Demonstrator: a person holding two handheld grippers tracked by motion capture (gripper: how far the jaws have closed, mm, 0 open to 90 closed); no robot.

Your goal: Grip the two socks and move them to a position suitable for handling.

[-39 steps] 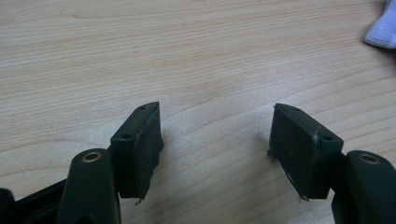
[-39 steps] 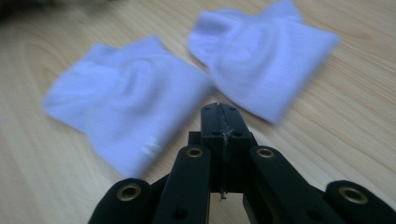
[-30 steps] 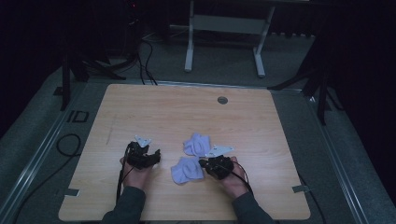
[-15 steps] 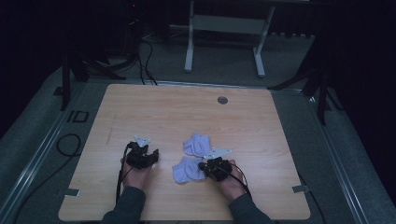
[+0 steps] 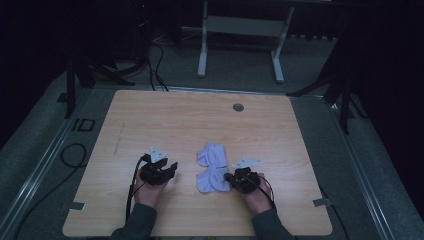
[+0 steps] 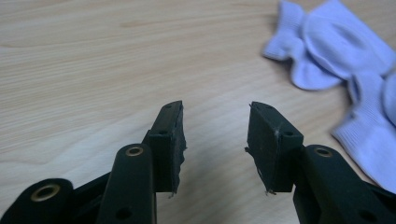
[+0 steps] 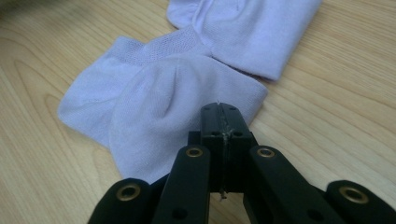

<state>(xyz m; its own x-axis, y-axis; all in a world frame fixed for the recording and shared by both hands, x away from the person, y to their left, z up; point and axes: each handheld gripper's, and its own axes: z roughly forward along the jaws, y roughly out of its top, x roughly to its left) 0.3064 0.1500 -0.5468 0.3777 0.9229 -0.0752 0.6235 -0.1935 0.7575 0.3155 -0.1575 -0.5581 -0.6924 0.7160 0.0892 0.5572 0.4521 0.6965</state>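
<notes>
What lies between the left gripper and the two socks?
Only bare wooden table lies between the left gripper and the socks, as the high view shows.

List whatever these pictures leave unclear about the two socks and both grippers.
- Right gripper, right gripper view: jaws pressed together over the near sock; their own tips hide whether any fabric is pinched.
- Far sock, right gripper view: cut off by the top edge.
- Near sock, left gripper view: cut off by the right edge.
- High view: the socks are too small and dim to tell toe from cuff.
- Left gripper: open over bare table.
</notes>
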